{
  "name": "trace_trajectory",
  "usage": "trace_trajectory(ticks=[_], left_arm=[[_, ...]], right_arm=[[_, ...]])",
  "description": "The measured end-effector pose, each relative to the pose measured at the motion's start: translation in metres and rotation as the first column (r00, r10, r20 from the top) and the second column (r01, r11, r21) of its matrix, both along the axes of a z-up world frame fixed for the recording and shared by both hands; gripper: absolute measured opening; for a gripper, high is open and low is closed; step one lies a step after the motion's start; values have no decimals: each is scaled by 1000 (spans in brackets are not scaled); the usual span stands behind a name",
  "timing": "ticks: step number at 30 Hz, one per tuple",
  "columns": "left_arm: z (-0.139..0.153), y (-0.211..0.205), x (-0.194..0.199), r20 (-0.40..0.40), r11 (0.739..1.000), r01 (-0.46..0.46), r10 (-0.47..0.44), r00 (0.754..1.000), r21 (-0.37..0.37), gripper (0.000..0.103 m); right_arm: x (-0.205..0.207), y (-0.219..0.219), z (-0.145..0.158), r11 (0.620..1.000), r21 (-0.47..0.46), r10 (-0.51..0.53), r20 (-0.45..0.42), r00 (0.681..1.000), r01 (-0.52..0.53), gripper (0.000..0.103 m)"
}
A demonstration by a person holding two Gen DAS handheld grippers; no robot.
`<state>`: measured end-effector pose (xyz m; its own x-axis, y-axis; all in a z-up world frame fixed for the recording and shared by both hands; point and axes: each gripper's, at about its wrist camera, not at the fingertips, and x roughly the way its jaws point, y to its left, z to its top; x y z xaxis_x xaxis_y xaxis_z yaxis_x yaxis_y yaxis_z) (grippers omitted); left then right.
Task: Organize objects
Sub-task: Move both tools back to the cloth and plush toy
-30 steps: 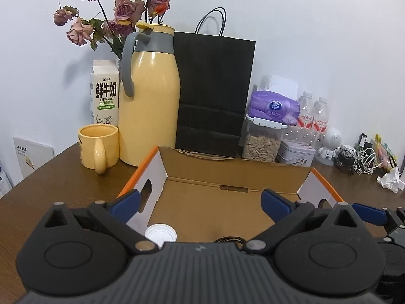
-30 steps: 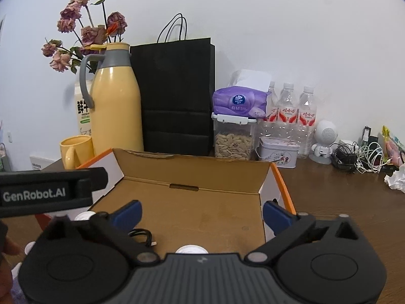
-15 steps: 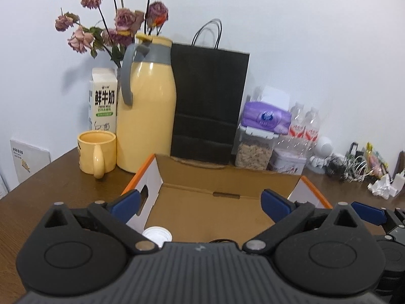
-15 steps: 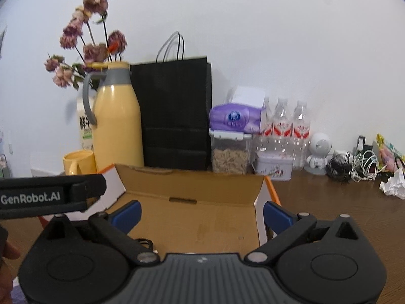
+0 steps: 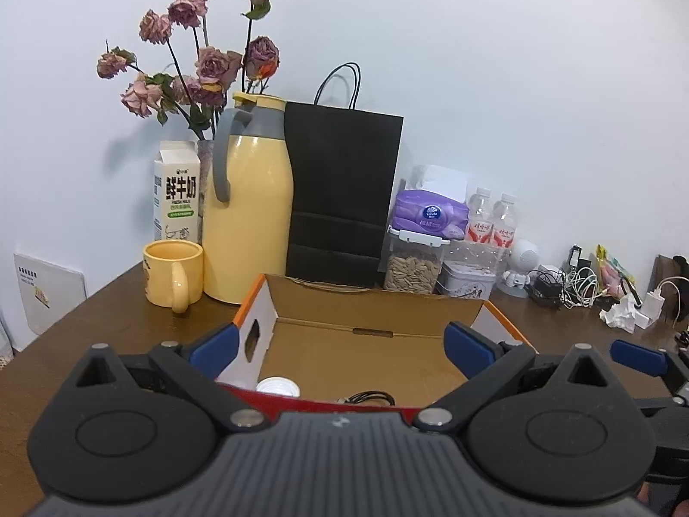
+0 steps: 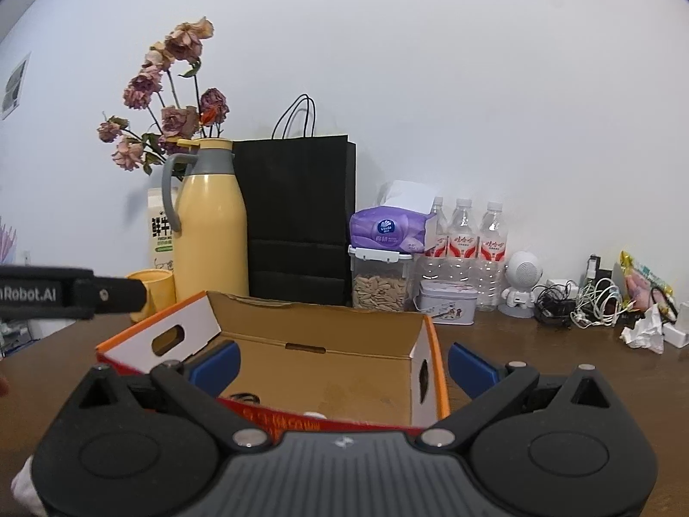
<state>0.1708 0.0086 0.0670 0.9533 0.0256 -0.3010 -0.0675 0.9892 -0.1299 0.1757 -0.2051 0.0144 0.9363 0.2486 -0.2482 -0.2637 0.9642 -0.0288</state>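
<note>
An open cardboard box (image 5: 370, 357) with orange edges and a red front wall sits on the brown table straight ahead. A white cap (image 5: 277, 387) and a coiled black cable (image 5: 372, 397) lie on its floor near the front wall. My left gripper (image 5: 342, 344) is held open just in front of the box, with nothing between its blue fingers. In the right wrist view the same box (image 6: 344, 383) is ahead, with the cable (image 6: 243, 397) at its front left. My right gripper (image 6: 343, 364) is open and empty too. The left gripper's body (image 6: 43, 295) shows at the left.
Behind the box stand a yellow mug (image 5: 172, 273), a yellow thermos (image 5: 247, 215), a milk carton (image 5: 176, 189), dried roses (image 5: 206, 64) and a black paper bag (image 5: 340, 189). To the right are a seed jar (image 6: 379, 284), a tin (image 6: 448, 306), water bottles (image 6: 463, 250), cables (image 6: 577, 297) and crumpled paper (image 6: 643, 331).
Both grippers have drawn back from the box, so its red front wall now shows and the things behind look smaller. Both stay open and empty.
</note>
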Motion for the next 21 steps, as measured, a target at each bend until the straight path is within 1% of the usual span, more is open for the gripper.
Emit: trace_trajectory(ticks=[5, 11, 14, 21], left_arm=[[6, 6, -20, 0, 999, -12, 12, 1000, 35, 103], [5, 15, -46, -16, 998, -27, 28, 999, 56, 103], [-2, 19, -59, -42, 997, -35, 38, 998, 64, 103], [-27, 30, -85, -120, 998, -35, 42, 992, 52, 103]], right_arm=[[-26, -15, -1, 1000, -17, -11, -10, 1000, 11, 103], [-51, -37, -11, 1000, -5, -30, -54, 998, 29, 103], [-63, -46, -18, 1000, 5, -30, -87, 996, 31, 103], [-84, -56, -35, 999, 15, -41, -144, 989, 43, 103]])
